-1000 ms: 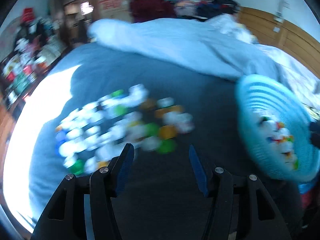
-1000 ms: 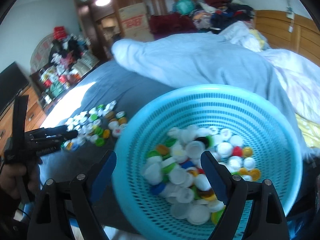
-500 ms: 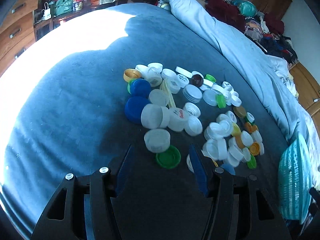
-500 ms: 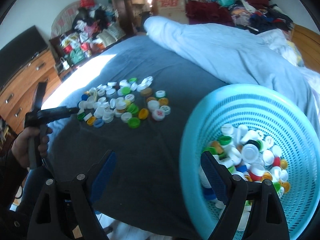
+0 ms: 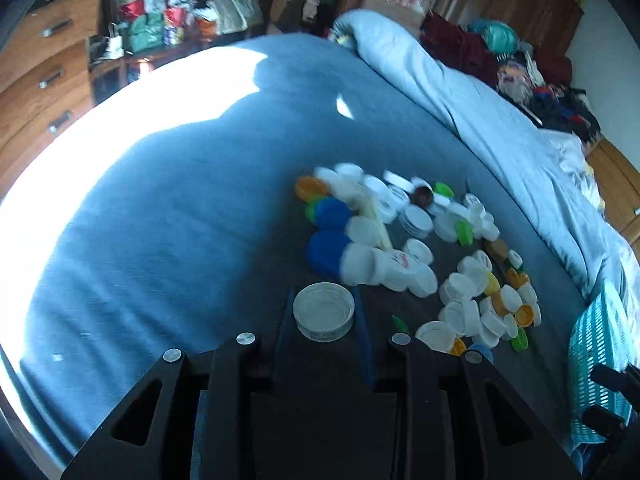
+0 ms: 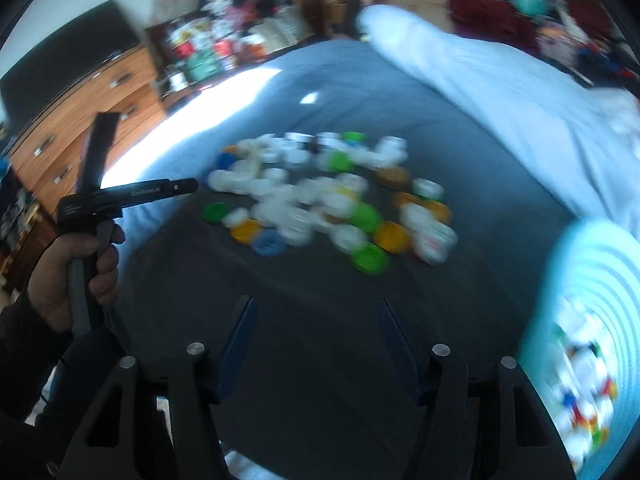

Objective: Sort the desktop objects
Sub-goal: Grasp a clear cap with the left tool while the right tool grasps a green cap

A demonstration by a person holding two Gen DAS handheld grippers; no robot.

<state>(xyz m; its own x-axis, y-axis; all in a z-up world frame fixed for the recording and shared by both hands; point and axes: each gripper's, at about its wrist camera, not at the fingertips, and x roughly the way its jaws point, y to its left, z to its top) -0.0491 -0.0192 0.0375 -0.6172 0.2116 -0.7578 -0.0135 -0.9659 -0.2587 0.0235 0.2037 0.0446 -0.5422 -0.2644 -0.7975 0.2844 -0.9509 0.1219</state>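
Note:
A pile of bottle caps (image 5: 424,248), white, blue, green and orange, lies on the dark blue bedspread. My left gripper (image 5: 324,312) is shut on a white cap (image 5: 323,311), held open side up just in front of the pile. The turquoise basket (image 5: 596,364) with several caps in it stands at the right. In the right wrist view the caps (image 6: 332,200) are blurred ahead, the basket (image 6: 580,320) is at the right edge, and my right gripper (image 6: 314,320) is open and empty above bare bedspread. The left gripper (image 6: 176,188) shows there at the left, side on.
A pale blue duvet (image 5: 460,92) is bunched along the far side of the bed. A wooden dresser (image 6: 80,120) and shelves of clutter stand at the left. A bright sunlit patch (image 5: 100,140) covers the left part of the bedspread.
My left gripper has closed on a white cap from the near edge of the pile. The right gripper has swung left, so the basket moved to the right edge of its view.

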